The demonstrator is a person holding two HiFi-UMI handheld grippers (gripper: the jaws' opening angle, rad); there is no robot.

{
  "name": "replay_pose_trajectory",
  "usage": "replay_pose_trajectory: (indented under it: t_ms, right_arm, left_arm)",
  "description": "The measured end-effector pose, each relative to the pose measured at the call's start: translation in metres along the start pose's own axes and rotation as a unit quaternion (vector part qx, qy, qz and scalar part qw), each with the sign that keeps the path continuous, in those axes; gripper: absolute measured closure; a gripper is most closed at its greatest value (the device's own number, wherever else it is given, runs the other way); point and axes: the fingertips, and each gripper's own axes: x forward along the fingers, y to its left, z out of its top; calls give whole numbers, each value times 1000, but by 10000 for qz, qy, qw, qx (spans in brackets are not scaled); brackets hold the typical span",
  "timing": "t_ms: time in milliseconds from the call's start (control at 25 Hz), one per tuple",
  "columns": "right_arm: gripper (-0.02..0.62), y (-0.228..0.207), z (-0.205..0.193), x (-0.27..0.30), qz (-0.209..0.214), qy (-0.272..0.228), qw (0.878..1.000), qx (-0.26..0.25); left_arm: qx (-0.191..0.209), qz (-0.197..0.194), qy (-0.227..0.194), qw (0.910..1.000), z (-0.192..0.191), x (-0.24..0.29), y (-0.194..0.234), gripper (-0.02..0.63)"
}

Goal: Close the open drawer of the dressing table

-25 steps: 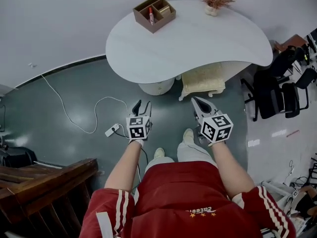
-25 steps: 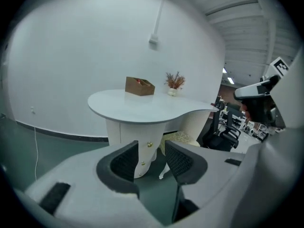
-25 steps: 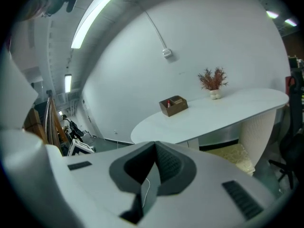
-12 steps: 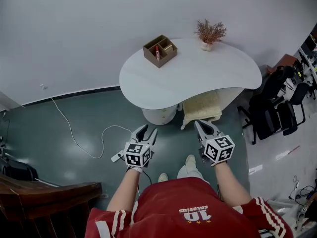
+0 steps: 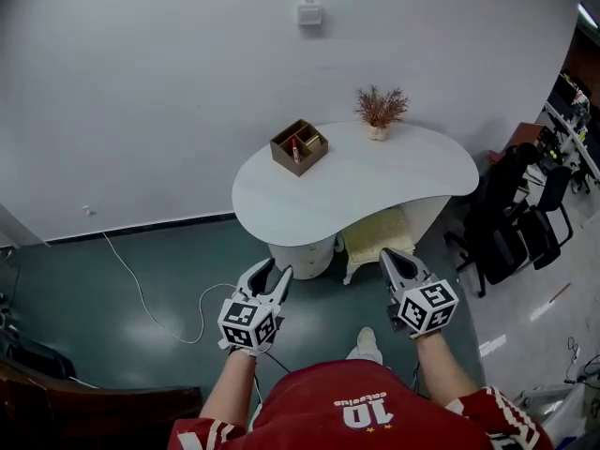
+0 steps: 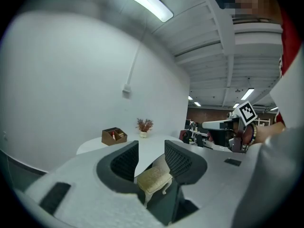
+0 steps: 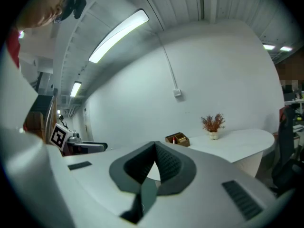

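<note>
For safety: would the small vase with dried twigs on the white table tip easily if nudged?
Probably: the vase looks small under a wider, taller spray, so top-heavy. It seems light and might slide on the smooth table.

Left claw (image 5: 273, 271), right claw (image 5: 395, 257) short of dressing table (image 5: 356, 181).

An office-like workroom is shown, with a dressing corner set up in it. Black office chairs (image 5: 511, 223) are crowded along the right side. A tube light (image 7: 118, 34) is mounted on a slatted ceiling (image 7: 213, 4), and a switch box (image 5: 309, 14) is fixed to the bare white wall (image 5: 141, 92). A white counter (image 5: 375, 181) with a wooden organiser (image 5: 299, 146) and a dried sprig in a vase (image 5: 380, 111) is placed against that wall, with an upholstered stool (image 5: 380, 242) tucked beneath it.
</note>
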Motion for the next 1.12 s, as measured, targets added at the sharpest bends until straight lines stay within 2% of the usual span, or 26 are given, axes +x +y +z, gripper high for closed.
replay_pose_trajectory:
  t_ms: [120, 240, 440, 600, 720, 1120]
  right_arm:
    - [592, 16, 18, -12, 74, -128, 9998, -155]
    - [592, 25, 39, -26, 56, -299, 9991, -302]
    - [591, 31, 67, -50, -183, -710, 9964, -424]
    - [592, 35, 73, -62, -265, -811, 9951, -493]
    - [591, 39, 76, -69, -301, -871, 9945, -505]
    - [592, 47, 66, -73, -301, -781, 9953, -494]
  left_arm:
    - [69, -96, -87, 9999, 17, -13, -4, 440]
    - [157, -142, -352, 9992, 43, -29, -10, 441]
    - [254, -263, -848, 9957, 82, -50, -20, 442]
    - [372, -255, -1170, 9921, 102, -65, -30, 470]
    - [462, -250, -1226, 9911, 108, -71, -35, 504]
    - [265, -143, -1257, 9916, 104, -81, -34, 581]
